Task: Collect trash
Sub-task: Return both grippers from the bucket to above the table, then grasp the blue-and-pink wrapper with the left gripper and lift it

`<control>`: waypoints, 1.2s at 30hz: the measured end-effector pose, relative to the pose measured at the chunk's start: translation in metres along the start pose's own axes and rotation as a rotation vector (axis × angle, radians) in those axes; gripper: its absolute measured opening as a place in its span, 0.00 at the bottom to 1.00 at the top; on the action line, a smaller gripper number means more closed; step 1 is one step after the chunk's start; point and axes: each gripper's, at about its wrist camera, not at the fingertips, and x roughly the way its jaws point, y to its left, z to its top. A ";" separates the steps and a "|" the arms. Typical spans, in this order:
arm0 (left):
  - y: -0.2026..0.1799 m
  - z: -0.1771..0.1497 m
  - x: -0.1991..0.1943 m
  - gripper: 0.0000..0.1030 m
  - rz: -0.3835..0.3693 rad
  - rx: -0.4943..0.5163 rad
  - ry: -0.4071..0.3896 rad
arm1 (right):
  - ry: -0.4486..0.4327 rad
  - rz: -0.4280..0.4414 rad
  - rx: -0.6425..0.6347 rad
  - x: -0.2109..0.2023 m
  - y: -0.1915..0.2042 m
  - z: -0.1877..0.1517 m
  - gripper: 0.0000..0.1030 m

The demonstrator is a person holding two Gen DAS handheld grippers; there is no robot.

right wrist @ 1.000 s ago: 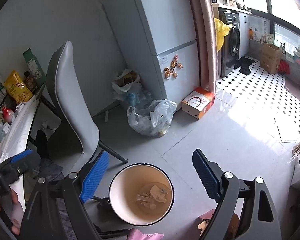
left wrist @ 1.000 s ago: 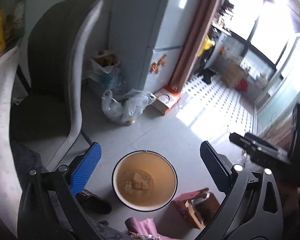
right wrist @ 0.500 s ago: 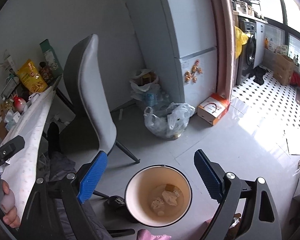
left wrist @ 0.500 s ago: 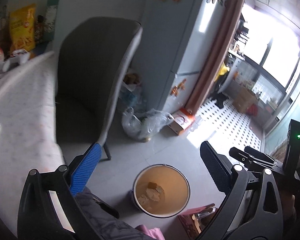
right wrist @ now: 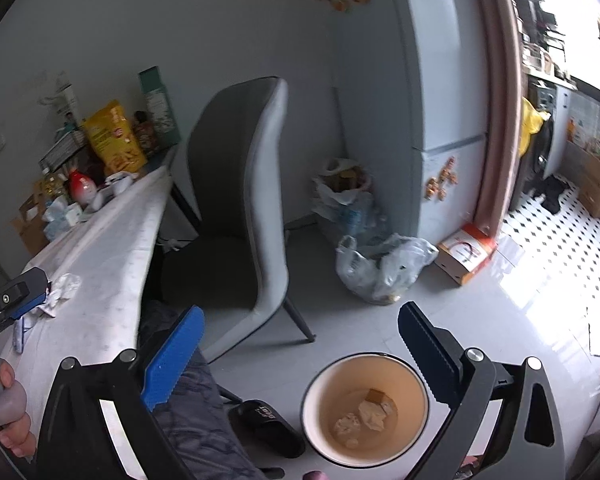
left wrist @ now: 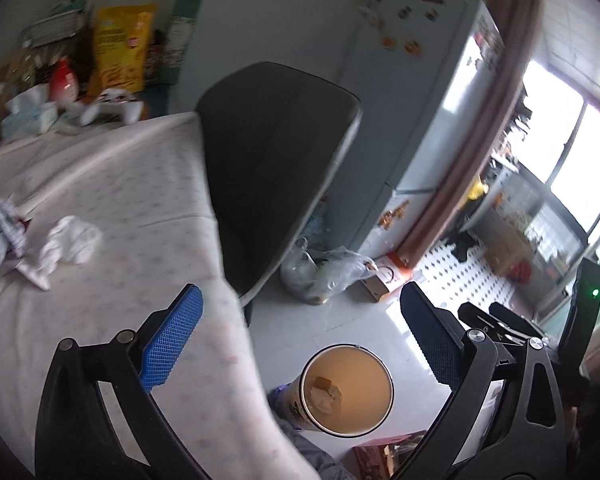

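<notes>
Left wrist view: left hand-held gripper (left wrist: 296, 334) wide open, empty. Right hand-held gripper (right wrist: 300, 344) jaws opening, nothing between. Crumpled white paper scraps (left wrist: 70, 242) on white-clothed counter (left wrist: 140, 208); round cream bin (right wrist: 365, 408) on floor. Advice: straddle whole wad, close fully before lifting.

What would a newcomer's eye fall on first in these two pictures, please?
Probably the round bin on the floor between the blue-padded fingers of the right gripper, whose jaws are opening with nothing in them, scraps at the bin's bottom. Next, the grey chair behind it, and the crumpled tissues on the white table at left.
</notes>
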 end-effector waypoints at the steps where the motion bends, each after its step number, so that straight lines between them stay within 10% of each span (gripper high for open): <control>1: 0.007 0.000 -0.006 0.95 0.001 -0.015 -0.009 | 0.001 0.007 -0.005 0.001 0.005 0.001 0.93; 36: 0.203 -0.034 -0.120 0.95 0.345 -0.271 -0.161 | 0.094 0.311 -0.225 0.035 0.221 -0.003 0.93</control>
